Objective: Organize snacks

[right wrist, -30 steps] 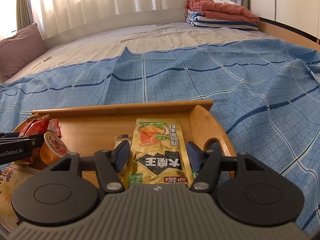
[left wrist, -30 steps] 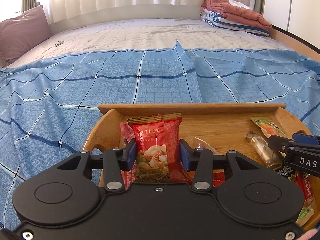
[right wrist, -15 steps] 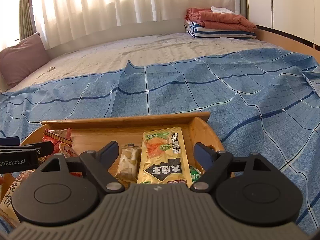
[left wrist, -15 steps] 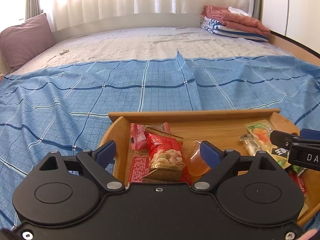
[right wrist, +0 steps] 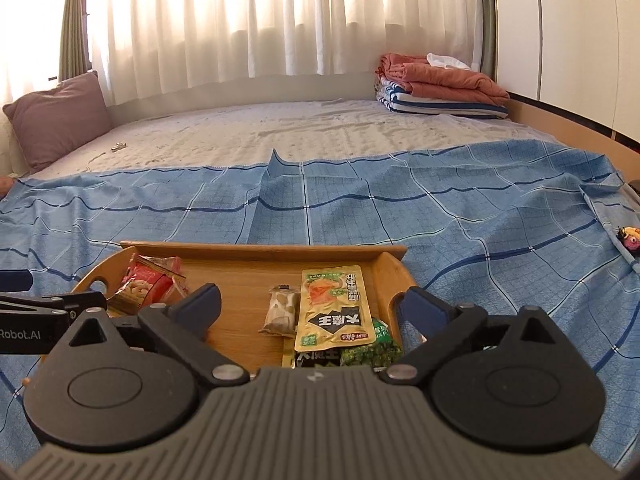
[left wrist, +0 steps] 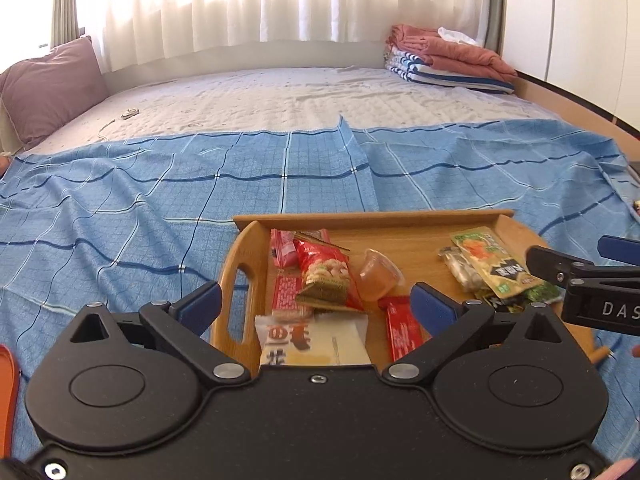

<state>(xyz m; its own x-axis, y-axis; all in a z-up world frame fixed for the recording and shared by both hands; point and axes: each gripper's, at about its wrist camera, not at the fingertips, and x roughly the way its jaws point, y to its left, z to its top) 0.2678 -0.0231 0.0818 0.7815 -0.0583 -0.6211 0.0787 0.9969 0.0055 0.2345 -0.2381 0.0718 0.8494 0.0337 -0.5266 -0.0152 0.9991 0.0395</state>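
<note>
Both your left gripper (left wrist: pixel 314 300) and right gripper (right wrist: pixel 310 307) are opening, empty; the wooden tray (left wrist: pixel 376 218) lies ahead below them, so lift clear without snagging packets.

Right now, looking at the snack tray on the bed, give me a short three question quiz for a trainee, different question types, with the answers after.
1. True or false: the left gripper is clamped on the red nut packet.
2. Multiple choice: the wooden tray rests on A) a bare floor, B) a blue checked bedspread, C) a purple pillow.
3. Fill in: in the right wrist view, the yellow pouch with black lettering lies between the right gripper's spread fingers, overlapping a dark green ____ packet.

Key
1. False; its jaws are opening, with the packet lying free in the tray.
2. B
3. Seaweed, as far as the print shows.
</note>
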